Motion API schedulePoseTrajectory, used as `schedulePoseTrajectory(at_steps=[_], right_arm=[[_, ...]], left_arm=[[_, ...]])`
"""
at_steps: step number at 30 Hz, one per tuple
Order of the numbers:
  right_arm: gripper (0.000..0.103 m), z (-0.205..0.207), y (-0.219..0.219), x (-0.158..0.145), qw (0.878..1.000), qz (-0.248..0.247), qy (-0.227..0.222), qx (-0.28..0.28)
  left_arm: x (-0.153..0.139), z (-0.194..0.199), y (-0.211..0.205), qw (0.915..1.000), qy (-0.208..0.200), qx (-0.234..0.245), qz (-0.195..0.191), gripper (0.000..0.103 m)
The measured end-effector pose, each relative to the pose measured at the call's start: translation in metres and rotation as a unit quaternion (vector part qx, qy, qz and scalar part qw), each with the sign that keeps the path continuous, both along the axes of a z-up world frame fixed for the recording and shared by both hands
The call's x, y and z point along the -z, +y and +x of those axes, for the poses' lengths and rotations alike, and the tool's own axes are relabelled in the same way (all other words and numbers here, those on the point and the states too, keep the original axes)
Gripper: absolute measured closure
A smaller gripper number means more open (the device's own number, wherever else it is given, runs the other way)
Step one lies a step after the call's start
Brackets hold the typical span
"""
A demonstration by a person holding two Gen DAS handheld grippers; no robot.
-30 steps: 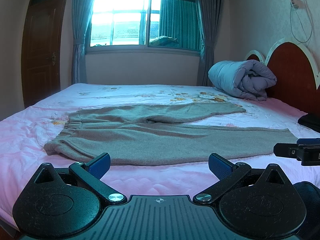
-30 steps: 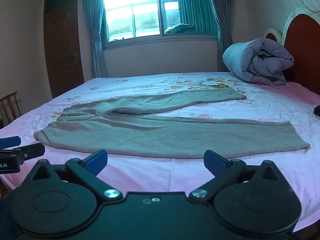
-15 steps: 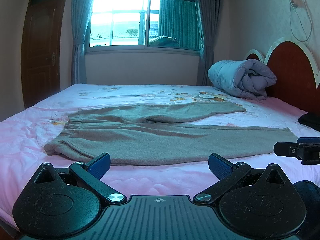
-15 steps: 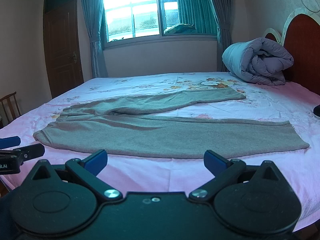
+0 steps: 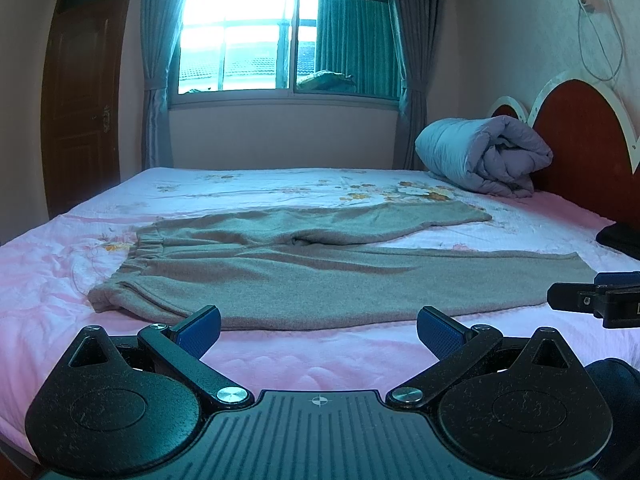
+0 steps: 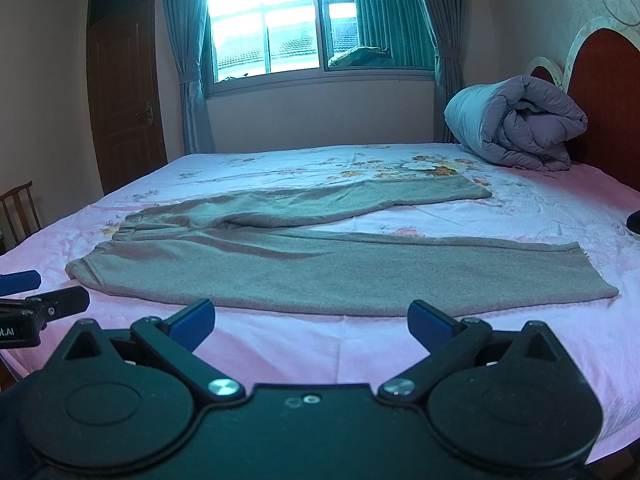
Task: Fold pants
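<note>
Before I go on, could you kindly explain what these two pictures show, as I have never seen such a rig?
A person holds a hand-held gripper in each hand, each with a fisheye camera looking forward along its blue-tipped fingers. One picture comes from the left gripper, the other from the right gripper. Both have their jaws wide open and hold nothing. On the bed lie grey pants, spread flat with the legs apart, waistband to the left. A rolled duvet rests by the headboard.
</note>
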State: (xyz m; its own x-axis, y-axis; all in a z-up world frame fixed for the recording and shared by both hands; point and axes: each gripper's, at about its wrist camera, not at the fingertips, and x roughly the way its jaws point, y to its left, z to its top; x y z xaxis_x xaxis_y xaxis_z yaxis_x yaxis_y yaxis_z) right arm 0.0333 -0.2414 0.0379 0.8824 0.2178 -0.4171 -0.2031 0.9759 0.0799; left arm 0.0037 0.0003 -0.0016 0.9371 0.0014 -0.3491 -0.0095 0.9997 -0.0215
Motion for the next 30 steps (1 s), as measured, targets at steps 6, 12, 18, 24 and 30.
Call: schedulePoseTrajectory(at_steps=[6,12,18,24,30], right_arm=[[0.006,0.0,0.001,0.0,1.0,0.0,0.0,0.0],[0.006,0.0,0.001,0.0,1.0,-0.001,0.0,0.0],[0.006,0.0,0.001,0.0,1.0,-0.001,0.0,0.0],[0.006,0.0,0.001,0.0,1.0,0.0,0.001,0.0],[0.006,0.013,-0.008,-0.004,1.0,0.017,0.0,0.001]], left_arm=[[0.0,0.0,0.0,1.0,0.0,0.001,0.001,0.0],[0.001,0.0,-0.001,1.0,0.001,0.001,0.002,0.0],[0.001,0.001,-0.001,1.0,0.003,0.002,0.003,0.0],[0.001,-0.001,0.001,1.0,0.005,-0.002,0.001,0.0],[-0.006,0.01,0.024,0.999,0.025,-0.009,-0.036,0.0]])
